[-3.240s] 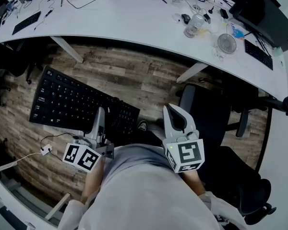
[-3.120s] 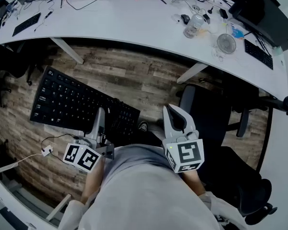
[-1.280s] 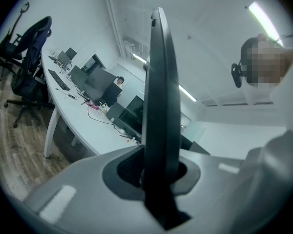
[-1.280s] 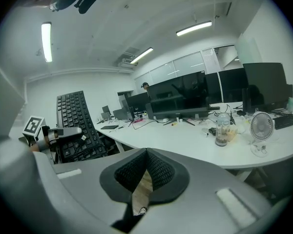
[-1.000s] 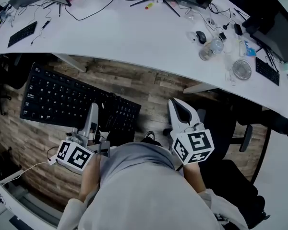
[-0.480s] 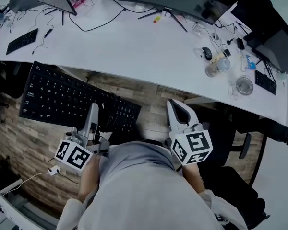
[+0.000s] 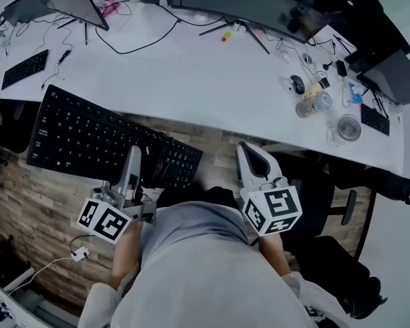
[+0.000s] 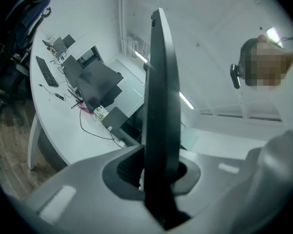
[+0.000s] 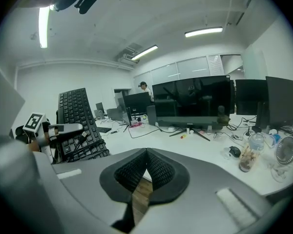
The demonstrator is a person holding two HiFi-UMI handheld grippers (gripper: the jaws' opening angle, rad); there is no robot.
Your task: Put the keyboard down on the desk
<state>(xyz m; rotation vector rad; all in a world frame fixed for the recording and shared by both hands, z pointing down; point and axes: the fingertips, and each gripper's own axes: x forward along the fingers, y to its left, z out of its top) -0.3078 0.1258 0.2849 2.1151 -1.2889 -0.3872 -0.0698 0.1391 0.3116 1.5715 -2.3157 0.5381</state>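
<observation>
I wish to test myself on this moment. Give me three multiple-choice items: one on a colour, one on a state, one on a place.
1. The keyboard is: A. black B. white C. red
2. The right claw is: A. wide open B. shut and empty C. shut on the keyboard
3. The keyboard is: A. gripped in the left claw, raised off the desk B. in the right claw C. lying flat on the desk

Answers:
1 A, its keys and frame are black.
2 B, its pads meet with nothing between them.
3 A, the left gripper view shows the jaws clamped on its edge.
</observation>
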